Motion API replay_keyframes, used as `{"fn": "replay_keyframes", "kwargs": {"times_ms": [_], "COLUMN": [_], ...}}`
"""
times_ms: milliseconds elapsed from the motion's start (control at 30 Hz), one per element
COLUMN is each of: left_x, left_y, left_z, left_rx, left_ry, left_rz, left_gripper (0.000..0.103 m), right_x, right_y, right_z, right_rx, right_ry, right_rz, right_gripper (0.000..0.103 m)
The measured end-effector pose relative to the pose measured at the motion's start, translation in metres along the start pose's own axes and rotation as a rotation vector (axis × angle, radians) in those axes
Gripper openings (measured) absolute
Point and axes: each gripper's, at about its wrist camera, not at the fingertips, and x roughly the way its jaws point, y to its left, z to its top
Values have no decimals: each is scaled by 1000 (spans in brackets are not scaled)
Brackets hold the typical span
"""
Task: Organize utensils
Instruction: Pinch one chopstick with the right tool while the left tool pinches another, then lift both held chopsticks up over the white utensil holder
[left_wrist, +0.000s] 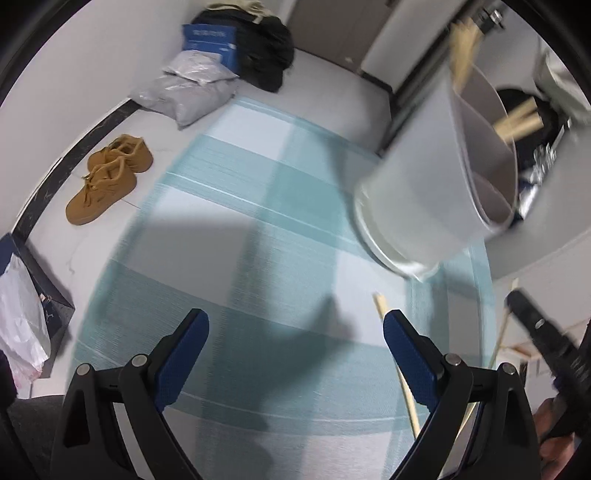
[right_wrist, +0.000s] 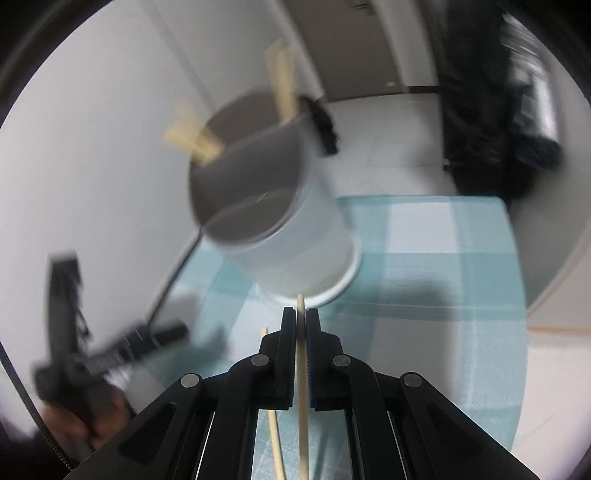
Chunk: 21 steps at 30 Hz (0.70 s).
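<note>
Right gripper (right_wrist: 301, 325) at 6 o'clock, jaws closed on a chopstick (right_wrist: 302, 387) that runs upright between the pads, tip poking out just past them. Second chopstick (right_wrist: 273, 417) lies on the blue-check mat (right_wrist: 424, 258), just to 9 o'clock of the jaws. White holder (right_wrist: 295, 236) stands on the mat at centre, divided inside, blurred; chopsticks (right_wrist: 284, 88) lean out at 12 and 10. Left gripper (right_wrist: 122, 350) at 8 o'clock, blurred.
</note>
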Motion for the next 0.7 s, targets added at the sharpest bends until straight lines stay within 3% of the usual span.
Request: {"fn": "replay_keyframes", "kwargs": {"times_ms": [100, 233, 433, 600, 700], "left_x": [5, 20, 34, 45, 46], "left_y": [-16, -26, -47, -61, -65], "left_z": [-4, -5, -3, -3, -1], "left_rx": [45, 24, 46, 72, 69], "left_ry": [1, 44, 69, 73, 58], "left_rz": [62, 100, 155, 280, 307], "left_gripper": [93, 93, 92, 73, 55], "right_x": [-23, -40, -40, -36, -39], "right_y": [-29, -63, -81, -90, -89], "right_z": [-5, -16, -24, -26, -26], "right_rx": [116, 227, 314, 336, 327], "right_ry": [-68, -95, -146, -149, -160], "right_rz": [36, 55, 88, 89, 88], "right_gripper": [4, 4, 4, 4, 4]}}
